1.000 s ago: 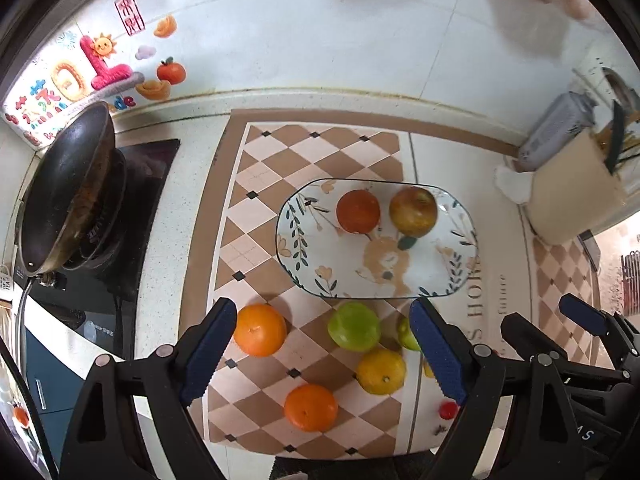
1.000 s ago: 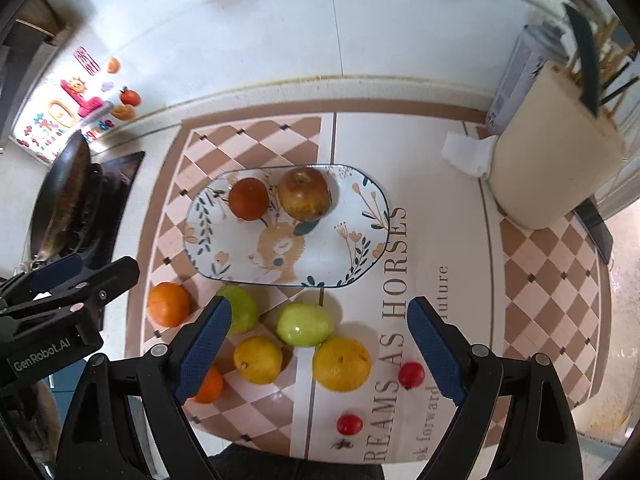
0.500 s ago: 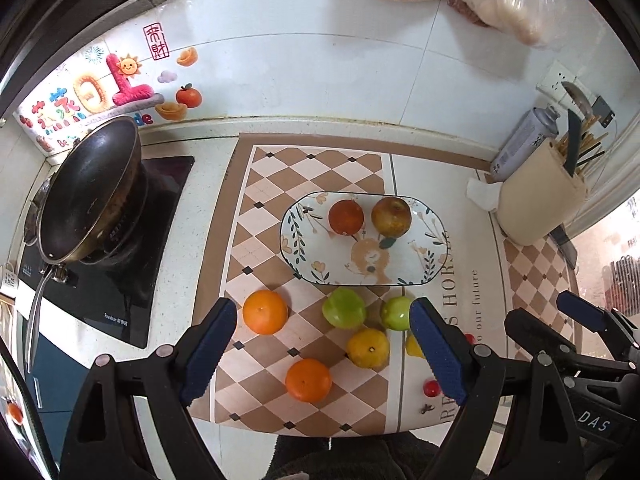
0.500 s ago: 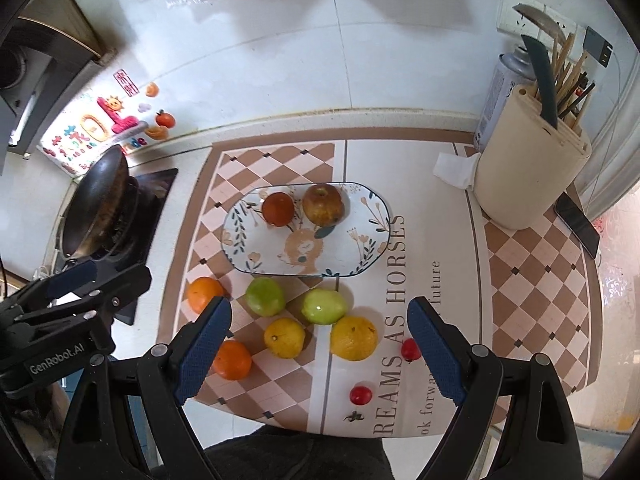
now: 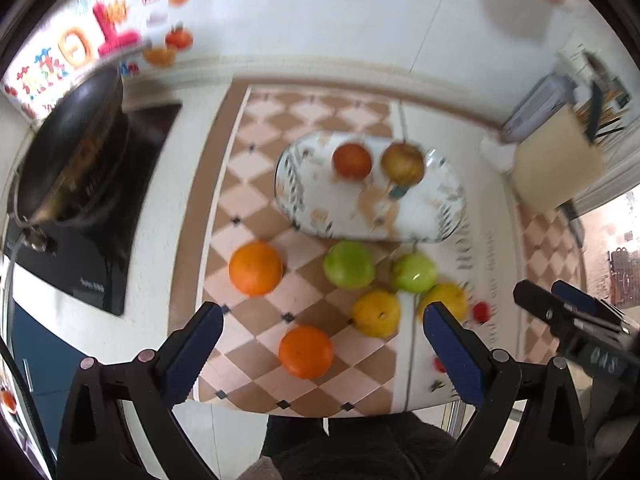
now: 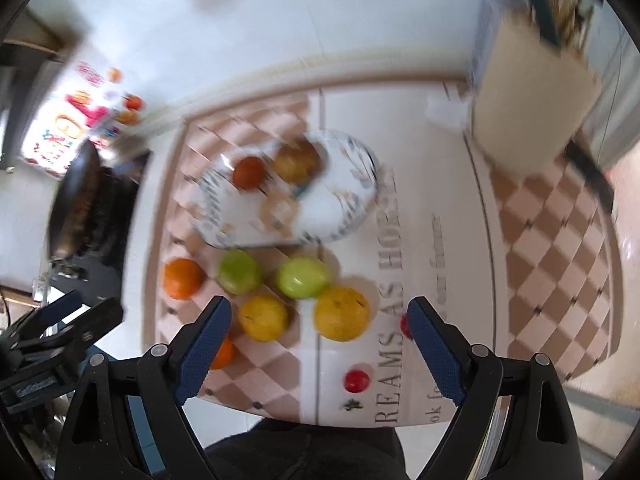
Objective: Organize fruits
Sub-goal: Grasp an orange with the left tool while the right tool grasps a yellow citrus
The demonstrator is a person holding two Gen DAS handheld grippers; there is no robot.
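Plate (image 5: 448,216) holds a red fruit (image 5: 352,160) and an apple (image 5: 402,163).

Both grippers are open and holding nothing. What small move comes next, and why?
Probably lower the left gripper onto the orange lying between its open fingers. Only two fruits sit on the plate; this orange lies loose on the mat, nearest that gripper, with room around it.

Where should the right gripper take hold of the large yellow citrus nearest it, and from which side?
Grip the large yellow citrus across its widest middle, coming from above and the near edge, probably. It is round, so any diameter works, but a green fruit touches its far-left side; placing fingers left and right avoids that. The right gripper is already open wide enough.
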